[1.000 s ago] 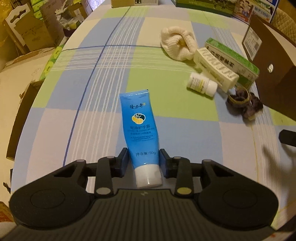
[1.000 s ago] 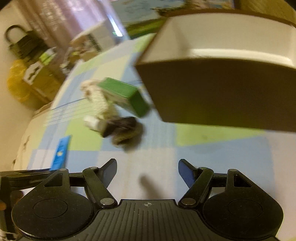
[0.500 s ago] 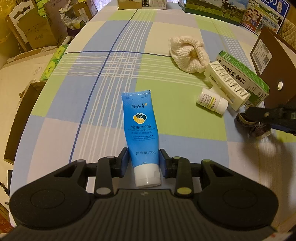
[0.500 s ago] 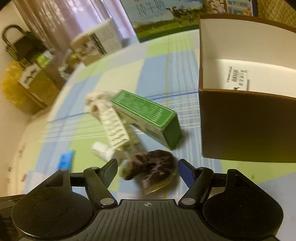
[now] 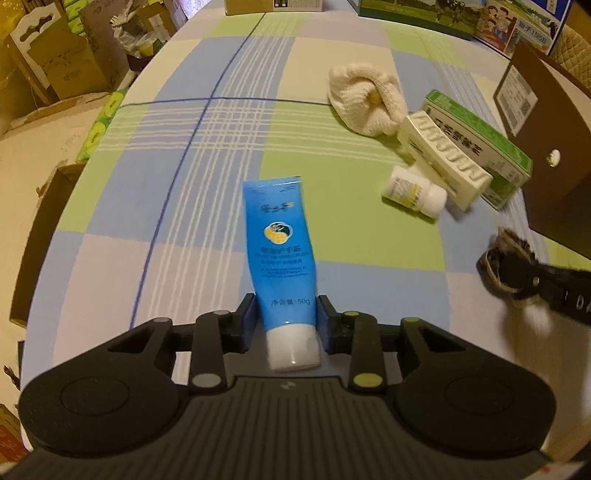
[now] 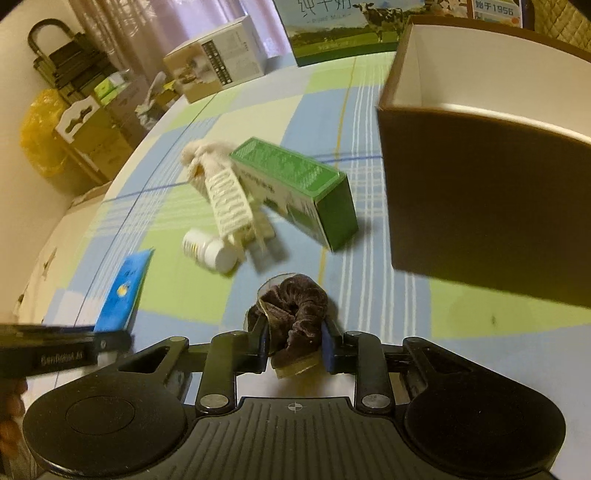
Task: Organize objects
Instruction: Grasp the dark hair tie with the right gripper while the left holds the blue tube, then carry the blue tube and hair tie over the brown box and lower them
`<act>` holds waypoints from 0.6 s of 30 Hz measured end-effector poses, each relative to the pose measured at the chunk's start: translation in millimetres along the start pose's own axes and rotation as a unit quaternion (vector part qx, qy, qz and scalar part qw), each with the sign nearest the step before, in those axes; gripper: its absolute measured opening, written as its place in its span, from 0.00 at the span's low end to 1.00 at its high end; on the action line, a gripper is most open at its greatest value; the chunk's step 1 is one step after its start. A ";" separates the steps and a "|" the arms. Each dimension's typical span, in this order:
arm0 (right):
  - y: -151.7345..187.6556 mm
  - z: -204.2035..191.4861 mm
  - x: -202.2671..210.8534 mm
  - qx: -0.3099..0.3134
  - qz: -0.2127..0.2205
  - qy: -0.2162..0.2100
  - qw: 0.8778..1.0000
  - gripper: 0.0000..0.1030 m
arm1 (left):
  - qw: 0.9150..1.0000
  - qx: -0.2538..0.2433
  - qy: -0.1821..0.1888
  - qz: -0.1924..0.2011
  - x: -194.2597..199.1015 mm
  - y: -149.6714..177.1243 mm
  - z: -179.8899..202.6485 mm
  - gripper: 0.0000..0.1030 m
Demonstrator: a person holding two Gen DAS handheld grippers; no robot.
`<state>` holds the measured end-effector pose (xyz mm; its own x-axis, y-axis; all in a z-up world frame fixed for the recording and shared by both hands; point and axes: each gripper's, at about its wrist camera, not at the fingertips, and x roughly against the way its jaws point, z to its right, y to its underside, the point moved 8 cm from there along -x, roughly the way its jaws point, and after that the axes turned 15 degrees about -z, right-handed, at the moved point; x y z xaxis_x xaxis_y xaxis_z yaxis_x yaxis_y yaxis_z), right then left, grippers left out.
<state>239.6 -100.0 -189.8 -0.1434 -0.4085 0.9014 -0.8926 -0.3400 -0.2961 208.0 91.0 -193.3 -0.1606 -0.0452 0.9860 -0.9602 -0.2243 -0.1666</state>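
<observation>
My left gripper [image 5: 286, 325] is shut on the cap end of a blue hand-cream tube [image 5: 281, 254], which points away over the checked tablecloth. My right gripper [image 6: 295, 345] is shut on a dark brown velvet scrunchie [image 6: 297, 314] low over the cloth; from the left wrist view the scrunchie [image 5: 506, 254] shows at the right edge. Ahead lie a white pill bottle [image 6: 208, 251], a cream ridged case [image 6: 229, 201], a green box [image 6: 295, 184] and a cream knitted cloth [image 5: 365, 98]. A brown open box [image 6: 484, 199] with a white inside stands at the right.
The round table's edge [image 5: 88, 155] curves away at the left, with cardboard boxes [image 5: 55, 62] on the floor beyond it. Cartons [image 6: 218, 70] and a milk box [image 6: 343, 29] line the far side. The left gripper's body [image 6: 55, 354] juts in at the right view's lower left.
My right gripper swung from the brown box down to the scrunchie and closed on it. The left gripper kept its hold on the tube and shifted only slightly.
</observation>
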 end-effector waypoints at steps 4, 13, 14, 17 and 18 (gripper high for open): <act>23.2 3.0 9.5 -0.002 -0.011 -0.015 1.000 0.23 | 1.000 -0.010 0.007 -0.004 3.1 15.4 3.4 0.27; 63.2 10.3 31.8 -0.004 -0.033 -0.014 0.999 0.23 | 0.998 -0.042 0.038 -0.027 11.0 52.7 21.3 0.28; 66.5 11.6 33.7 -0.006 -0.034 -0.014 0.999 0.23 | 0.998 -0.039 0.037 -0.027 10.7 51.5 21.9 0.29; 72.9 14.2 37.4 -0.013 -0.035 -0.014 0.999 0.23 | 0.998 -0.025 0.038 -0.032 8.2 44.8 22.3 0.42; 73.9 15.0 38.6 -0.015 -0.035 -0.012 0.999 0.23 | 0.999 -0.024 0.037 -0.033 7.4 43.4 22.7 0.42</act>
<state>174.5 -153.6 -181.5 -0.0692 -0.4054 0.9115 -0.9125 -0.3436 -0.2221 170.3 58.9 -193.4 -0.1111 0.0400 0.9930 -0.9787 -0.1781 -0.1024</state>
